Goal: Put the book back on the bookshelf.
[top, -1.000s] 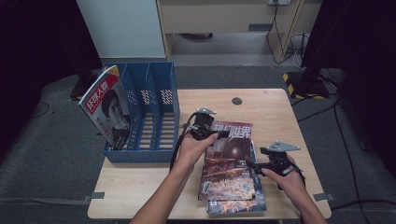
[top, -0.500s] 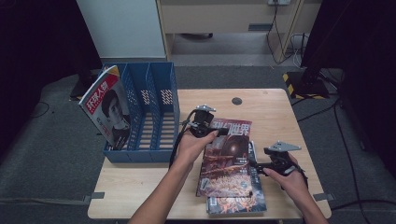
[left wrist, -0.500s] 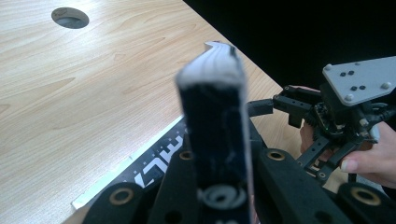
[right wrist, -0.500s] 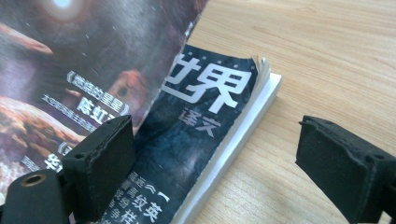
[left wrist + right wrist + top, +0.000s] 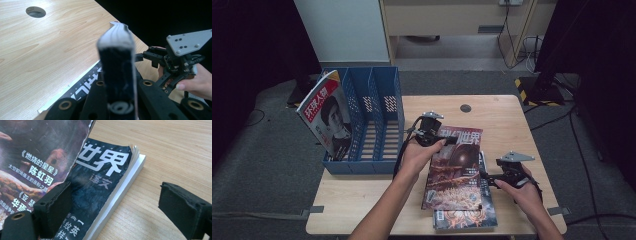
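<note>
The left gripper [image 5: 447, 141] clamps the top magazine [image 5: 454, 170] by its edge; the right gripper [image 5: 488, 176] stands open beside the lower magazine [image 5: 100, 195].

This looked like a lab or office recording station rather than a home. A small light wooden table [image 5: 512, 115] with a round cable hole [image 5: 465, 108] stood on grey carpet [image 5: 272, 170], hemmed by black curtains [image 5: 247, 45] at nine and three o'clock. At twelve o'clock were a beige cabinet [image 5: 452, 15] and trailing cables [image 5: 522, 45]; a blue plastic file rack [image 5: 377, 125] sat at ten o'clock.
</note>
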Demonstrator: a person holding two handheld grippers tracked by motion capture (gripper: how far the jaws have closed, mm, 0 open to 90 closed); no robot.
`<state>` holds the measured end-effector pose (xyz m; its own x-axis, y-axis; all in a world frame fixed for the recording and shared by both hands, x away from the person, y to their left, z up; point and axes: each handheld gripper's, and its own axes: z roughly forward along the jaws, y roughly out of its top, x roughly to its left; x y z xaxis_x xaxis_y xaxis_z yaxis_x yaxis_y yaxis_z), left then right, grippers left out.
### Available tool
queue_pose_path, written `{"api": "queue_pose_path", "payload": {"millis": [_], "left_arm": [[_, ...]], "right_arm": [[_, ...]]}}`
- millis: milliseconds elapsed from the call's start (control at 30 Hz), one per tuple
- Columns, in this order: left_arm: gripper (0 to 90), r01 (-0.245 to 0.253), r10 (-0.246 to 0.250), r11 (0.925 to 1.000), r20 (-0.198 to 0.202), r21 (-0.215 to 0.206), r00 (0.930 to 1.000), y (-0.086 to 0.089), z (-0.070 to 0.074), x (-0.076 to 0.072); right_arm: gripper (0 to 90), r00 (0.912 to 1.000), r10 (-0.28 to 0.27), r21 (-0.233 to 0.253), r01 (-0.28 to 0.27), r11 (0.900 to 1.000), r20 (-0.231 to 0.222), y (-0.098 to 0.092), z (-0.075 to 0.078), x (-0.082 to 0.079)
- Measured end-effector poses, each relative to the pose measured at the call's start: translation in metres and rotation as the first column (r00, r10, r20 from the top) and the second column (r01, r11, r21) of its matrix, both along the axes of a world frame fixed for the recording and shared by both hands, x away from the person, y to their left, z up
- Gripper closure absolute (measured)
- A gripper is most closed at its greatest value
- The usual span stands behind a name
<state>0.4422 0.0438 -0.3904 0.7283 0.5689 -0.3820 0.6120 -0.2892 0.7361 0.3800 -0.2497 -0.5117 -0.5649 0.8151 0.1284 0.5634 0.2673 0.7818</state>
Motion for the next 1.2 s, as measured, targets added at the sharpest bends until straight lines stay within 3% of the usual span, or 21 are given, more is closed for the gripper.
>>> {"api": "queue_pose_path", "payload": {"millis": [467,867,1200], "left_arm": [[83.6,0.017,-0.017,0.9998,0.042,0.009,0.999,-0.001,0.023,-0.004],[83.6,-0.006,0.005,1.0,0.076,0.007,0.9971,0.009,0.044,-0.003],[83.6,-0.031,0.033,0.9993,0.124,-0.018,0.9917,0.024,0.075,-0.001]], "right_arm": [[11.0,0.9994,-0.033,-0.017,0.033,0.999,-0.012,-0.004,-0.003,0.002],[10.4,0.9979,-0.062,-0.024,0.061,0.998,-0.019,-0.009,-0.005,0.004],[10.3,0.9972,-0.071,-0.038,0.07,0.997,-0.024,-0.011,-0.007,0.005]]}}
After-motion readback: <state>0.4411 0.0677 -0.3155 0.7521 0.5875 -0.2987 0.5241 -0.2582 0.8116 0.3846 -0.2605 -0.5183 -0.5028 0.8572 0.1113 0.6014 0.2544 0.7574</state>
